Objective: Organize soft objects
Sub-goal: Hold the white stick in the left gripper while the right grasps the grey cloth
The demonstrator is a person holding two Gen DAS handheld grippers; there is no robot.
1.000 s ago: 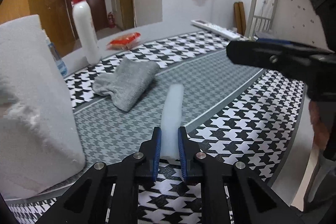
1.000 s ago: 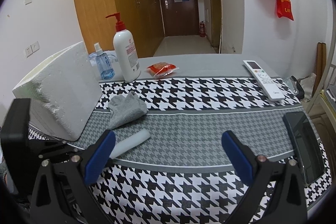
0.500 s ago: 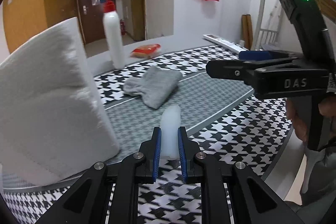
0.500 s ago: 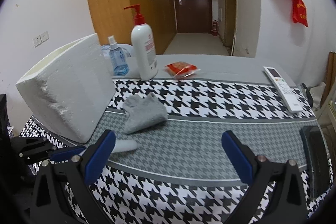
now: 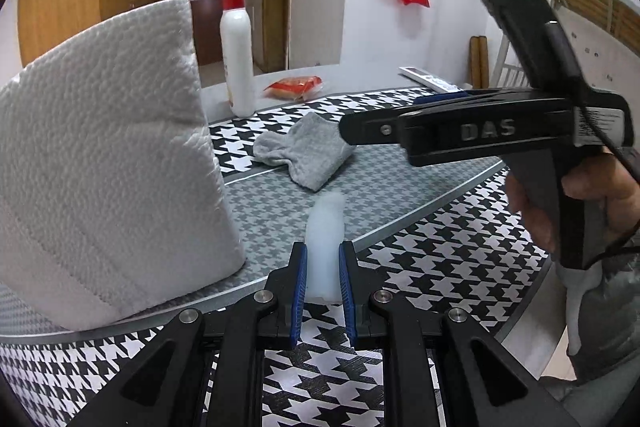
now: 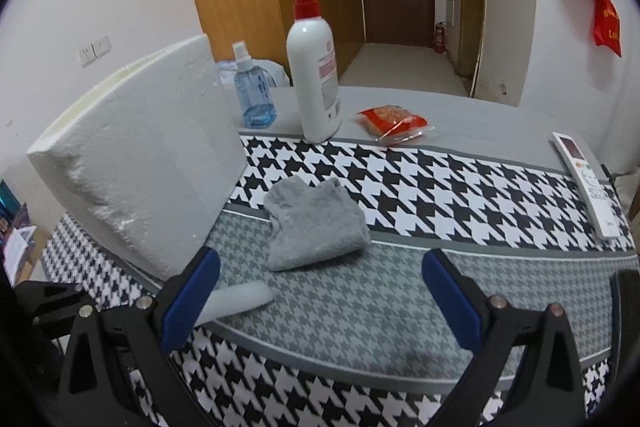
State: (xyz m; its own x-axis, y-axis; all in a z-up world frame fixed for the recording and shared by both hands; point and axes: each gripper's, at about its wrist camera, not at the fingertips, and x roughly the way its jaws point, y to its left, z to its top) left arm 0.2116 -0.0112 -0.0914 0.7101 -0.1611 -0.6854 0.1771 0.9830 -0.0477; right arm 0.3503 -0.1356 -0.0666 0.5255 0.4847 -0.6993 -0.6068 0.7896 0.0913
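The left gripper [image 5: 323, 281] clamped the white foam stick [image 5: 325, 227] for binning in the foam box [image 5: 108, 155], while the right gripper [image 6: 320, 291] gaped empty toward the grey cloth [image 6: 312, 223].

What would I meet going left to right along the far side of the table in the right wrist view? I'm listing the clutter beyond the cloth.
Blue spray bottle → white pump bottle with red pump → red snack packet → white remote control at the right edge.

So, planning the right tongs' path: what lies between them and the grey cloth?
Only bare houndstooth table cover, as the right wrist view shows.
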